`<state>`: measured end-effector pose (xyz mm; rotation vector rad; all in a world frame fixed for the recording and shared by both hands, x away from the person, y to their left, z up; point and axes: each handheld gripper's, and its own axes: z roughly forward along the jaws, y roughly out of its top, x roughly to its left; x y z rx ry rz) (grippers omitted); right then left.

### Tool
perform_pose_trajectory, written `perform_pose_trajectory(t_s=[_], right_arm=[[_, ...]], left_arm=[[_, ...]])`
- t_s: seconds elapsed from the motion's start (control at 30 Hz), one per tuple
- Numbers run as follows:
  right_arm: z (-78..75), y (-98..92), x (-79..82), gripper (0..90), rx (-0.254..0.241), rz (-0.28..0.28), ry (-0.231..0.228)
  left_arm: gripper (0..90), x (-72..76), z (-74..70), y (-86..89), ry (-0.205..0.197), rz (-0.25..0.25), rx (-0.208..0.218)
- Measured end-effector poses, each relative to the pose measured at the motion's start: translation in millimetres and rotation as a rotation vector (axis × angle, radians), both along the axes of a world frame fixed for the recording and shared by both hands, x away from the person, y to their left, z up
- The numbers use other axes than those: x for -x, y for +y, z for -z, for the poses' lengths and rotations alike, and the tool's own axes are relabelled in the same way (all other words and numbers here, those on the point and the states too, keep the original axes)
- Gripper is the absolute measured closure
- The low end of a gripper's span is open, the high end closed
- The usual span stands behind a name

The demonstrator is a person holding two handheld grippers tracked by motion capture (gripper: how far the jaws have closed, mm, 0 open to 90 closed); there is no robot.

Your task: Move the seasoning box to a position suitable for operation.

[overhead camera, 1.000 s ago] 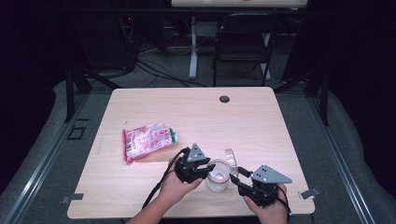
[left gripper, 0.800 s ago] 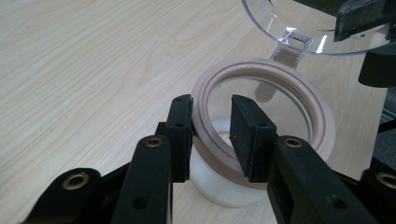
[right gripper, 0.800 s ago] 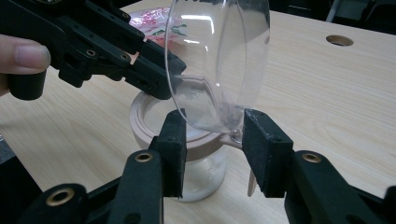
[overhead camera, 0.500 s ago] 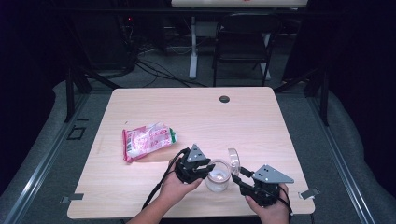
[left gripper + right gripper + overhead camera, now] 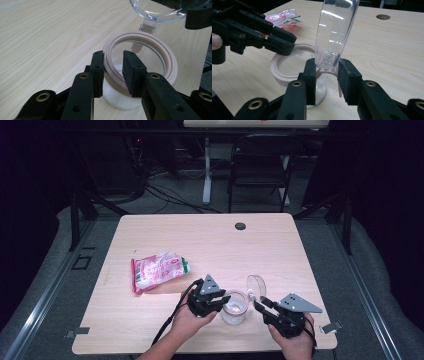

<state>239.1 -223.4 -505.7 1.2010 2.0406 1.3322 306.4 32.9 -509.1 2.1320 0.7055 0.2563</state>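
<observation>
Jar [image 5: 234, 309] sits upright on the table [image 5: 200, 240] near the front edge, between the two grippers. Clear body, beige rim ring [image 5: 140, 40], mouth open. Clear lid [image 5: 256, 284] stands up on edge at the jar's far-right side, joined to the rim by a beige hinge tab [image 5: 149, 25].

Left gripper [image 5: 113, 72]: jaws straddle the near rim, one pad outside the ring, one inside the mouth. Looks pinched on the rim, though the inner pad's contact isn't clear.

Right gripper [image 5: 326, 75]: jaws on either side of the lid's bottom edge by the hinge. They've just been closing with the lid between them. Left pad looks about touching the lid, and there's a small gap at the right pad, so no firm pinch yet.

In the right gripper view the left gripper [image 5: 257, 32] reaches over the jar rim from the left.

Red-and-white snack bag [image 5: 159, 270] lies flat, well apart to the jar's left and farther back. Dark grommet hole [image 5: 240, 226] near the table's far edge.
</observation>
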Motion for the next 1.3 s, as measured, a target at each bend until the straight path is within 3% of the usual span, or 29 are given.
perform_pose_trajectory(t_s=[0.47,0.6,0.87,1.07,1.3], right_arm=[[-2.0,-8.1,-31.4,73.2,-0.04,0.027,0.031],[0.4,-10.4,-33.0,71.4,-0.066,0.026,0.034],[6.3,-13.7,-29.3,65.5,-0.065,0.03,0.022],[9.7,-13.3,-27.2,64.8,-0.063,0.029,0.015],[9.7,-11.0,-27.6,63.5,-0.058,0.03,0.009]], left_arm=[[71.6,0.9,-0.6,-3.7,-0.004,-0.017,0.027],[71.6,1.0,-0.5,-3.8,-0.005,-0.017,0.029],[65.7,2.2,-3.9,-0.3,-0.005,-0.021,0.041],[59.2,1.1,-13.5,17.6,-0.023,-0.054,0.074],[56.9,-3.7,-14.9,49.4,-0.049,-0.109,0.038]])
